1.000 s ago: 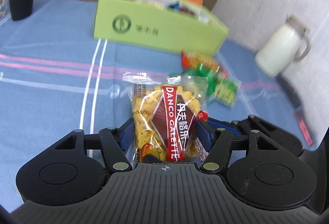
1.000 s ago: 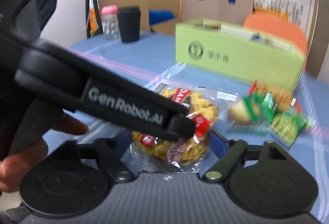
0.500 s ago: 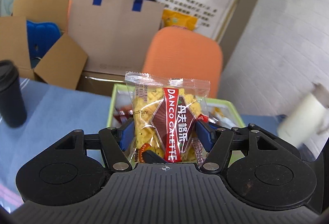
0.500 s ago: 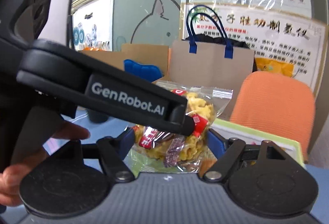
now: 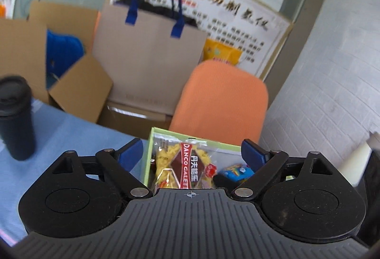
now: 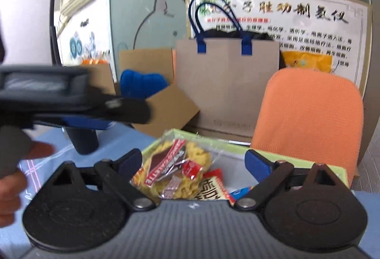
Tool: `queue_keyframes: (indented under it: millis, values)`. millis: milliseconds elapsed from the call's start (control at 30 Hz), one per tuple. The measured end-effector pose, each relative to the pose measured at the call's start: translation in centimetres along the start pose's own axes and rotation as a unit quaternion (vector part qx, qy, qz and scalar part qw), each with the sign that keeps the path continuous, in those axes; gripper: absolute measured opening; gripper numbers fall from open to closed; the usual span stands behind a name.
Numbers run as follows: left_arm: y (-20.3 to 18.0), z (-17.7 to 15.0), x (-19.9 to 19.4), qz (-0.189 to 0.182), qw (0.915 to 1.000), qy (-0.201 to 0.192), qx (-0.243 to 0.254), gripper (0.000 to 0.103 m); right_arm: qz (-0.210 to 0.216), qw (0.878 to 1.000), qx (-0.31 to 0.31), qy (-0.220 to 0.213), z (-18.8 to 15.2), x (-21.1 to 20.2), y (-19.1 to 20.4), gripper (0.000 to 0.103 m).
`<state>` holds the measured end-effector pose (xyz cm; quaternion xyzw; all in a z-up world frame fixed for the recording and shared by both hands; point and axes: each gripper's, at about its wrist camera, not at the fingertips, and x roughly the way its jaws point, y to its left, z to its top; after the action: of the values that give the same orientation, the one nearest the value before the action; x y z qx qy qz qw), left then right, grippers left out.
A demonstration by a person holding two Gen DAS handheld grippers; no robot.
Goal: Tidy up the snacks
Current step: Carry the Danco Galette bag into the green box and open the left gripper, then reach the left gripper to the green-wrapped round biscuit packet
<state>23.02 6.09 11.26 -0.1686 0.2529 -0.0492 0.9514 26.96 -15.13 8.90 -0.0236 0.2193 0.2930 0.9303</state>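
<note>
A clear bag of yellow biscuits with a red DANCO label (image 5: 182, 166) (image 6: 175, 170) lies inside the green box (image 5: 149, 152) (image 6: 332, 167), at its left end. My left gripper (image 5: 192, 154) hovers just over it. Its jaws are opening and its blue pads stand well clear of the bag on both sides. My right gripper (image 6: 193, 161) is also opening, its pads apart from the bag. In the right wrist view the left gripper (image 6: 133, 114) reaches in from the left, above the box.
Other packets lie in the box: a blue one (image 5: 235, 172) and a red and white one (image 6: 212, 185). A black cup (image 5: 16, 121) stands left on the blue cloth, a white jug (image 5: 358, 159) right. An orange chair (image 6: 308, 116), paper bag and cardboard boxes stand behind. A hand (image 6: 9, 183) holds the left gripper.
Both grippers carried the biscuit bag up from the table to the box. Since then both jaws have spread and the bag has dropped into the box.
</note>
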Motion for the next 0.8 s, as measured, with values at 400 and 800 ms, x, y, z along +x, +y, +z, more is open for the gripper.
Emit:
queue_keyframes:
  millis: [400,800]
  values:
    - [-2.7,-8.3,-5.4,-0.049,0.9960,0.073,0.015,0.085,-0.064,0.997,-0.029,0.040,-6.8,-10.5,-0.7,0.094]
    - [-10.5,-12.0,4.7,-0.088,0.9754,0.202,0.012,0.078,-0.067,0.991,0.034,0.112,-14.6,-12.7,-3.9,0.094]
